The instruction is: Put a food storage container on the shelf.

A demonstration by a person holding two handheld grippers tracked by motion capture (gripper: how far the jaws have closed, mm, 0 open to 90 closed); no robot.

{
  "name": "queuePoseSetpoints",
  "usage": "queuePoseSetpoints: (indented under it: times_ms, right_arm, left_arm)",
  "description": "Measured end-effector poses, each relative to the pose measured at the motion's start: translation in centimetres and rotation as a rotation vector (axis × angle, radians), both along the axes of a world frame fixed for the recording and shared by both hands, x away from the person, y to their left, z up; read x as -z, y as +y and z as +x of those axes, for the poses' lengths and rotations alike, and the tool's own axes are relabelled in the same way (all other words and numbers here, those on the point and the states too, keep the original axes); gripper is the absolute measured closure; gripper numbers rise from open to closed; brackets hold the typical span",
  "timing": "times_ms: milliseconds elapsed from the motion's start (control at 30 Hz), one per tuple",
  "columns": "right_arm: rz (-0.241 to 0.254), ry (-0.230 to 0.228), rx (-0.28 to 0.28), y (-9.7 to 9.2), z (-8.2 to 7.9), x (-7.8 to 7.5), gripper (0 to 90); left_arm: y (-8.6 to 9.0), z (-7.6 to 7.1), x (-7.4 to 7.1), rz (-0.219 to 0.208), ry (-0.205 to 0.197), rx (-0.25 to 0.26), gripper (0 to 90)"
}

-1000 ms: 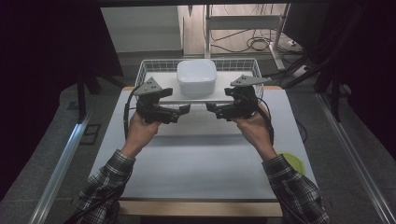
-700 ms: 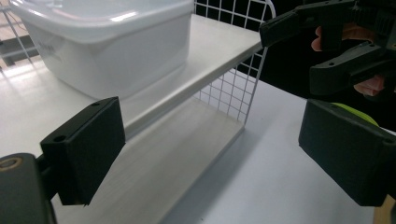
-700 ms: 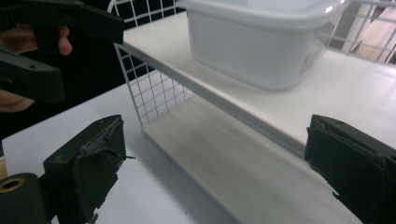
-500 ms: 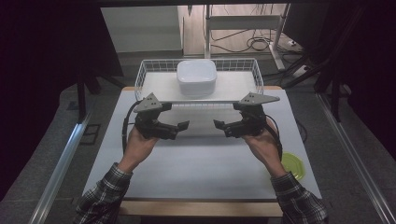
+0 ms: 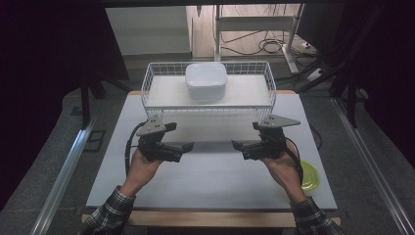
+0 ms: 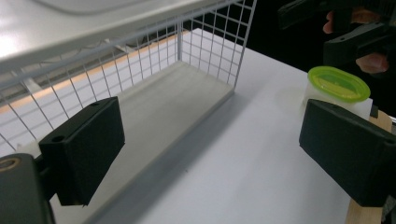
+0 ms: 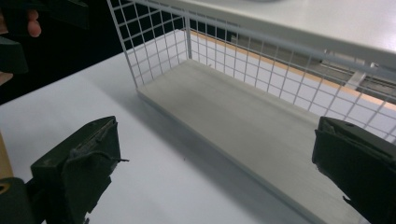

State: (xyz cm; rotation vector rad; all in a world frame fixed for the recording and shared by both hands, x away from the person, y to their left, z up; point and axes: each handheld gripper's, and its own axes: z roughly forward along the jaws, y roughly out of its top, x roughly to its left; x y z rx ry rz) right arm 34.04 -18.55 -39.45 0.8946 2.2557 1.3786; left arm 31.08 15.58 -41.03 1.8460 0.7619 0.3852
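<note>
1. Left gripper (image 5: pixel 188 146) sits over the table (image 5: pixel 210 181), in front of the rack (image 5: pixel 208 105), near its left corner. Jaws spread wide, nothing between them; the left gripper view shows bare tabletop in the gap.
2. Right gripper (image 5: pixel 237 145) mirrors it in front of the rack's right corner. Its jaws have just been opening and now stand wide apart, nothing between them.
3. Both grippers point inward at each other, tips well apart, with bare table between them.
4. Rack: white wire frame at the far side of the table, with an upper shelf and a lower board (image 6: pixel 154 109). Both gripper views look into the lower level from the side; the board lies ahead of the jaws, not touched.
5. White box (image 5: pixel 205 81) sits on the upper shelf, about centred, well apart from both grippers and higher than them.
6. Green-lidded tub (image 5: pixel 309 175) stands near the table's right edge, just beside the person's right wrist. In the left gripper view the tub (image 6: pixel 338 86) lies past the right-hand jaw, under the other gripper.
</note>
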Motion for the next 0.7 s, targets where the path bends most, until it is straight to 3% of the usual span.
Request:
queuePoseSetpoints:
  times_ms: [167, 500, 700]
  right_arm:
    - [-0.016, -0.018, 0.023, -0.9, -1.0, 1.0, 1.0]
    - [-0.037, 0.01, 0.059, -2.2, -3.0, 3.0, 1.0]
    - [-0.028, 0.041, 0.072, -2.6, -3.9, 4.1, 1.0]
  left_arm:
    - [-0.1, -0.6, 1.4, 0.023, 0.019, -0.003, 6.3]
    - [-0.1, -2.3, 3.8, 0.033, 0.018, -0.01, 5.9]
    - [0.2, -3.4, 5.6, 0.04, 0.045, -0.018, 5.8]
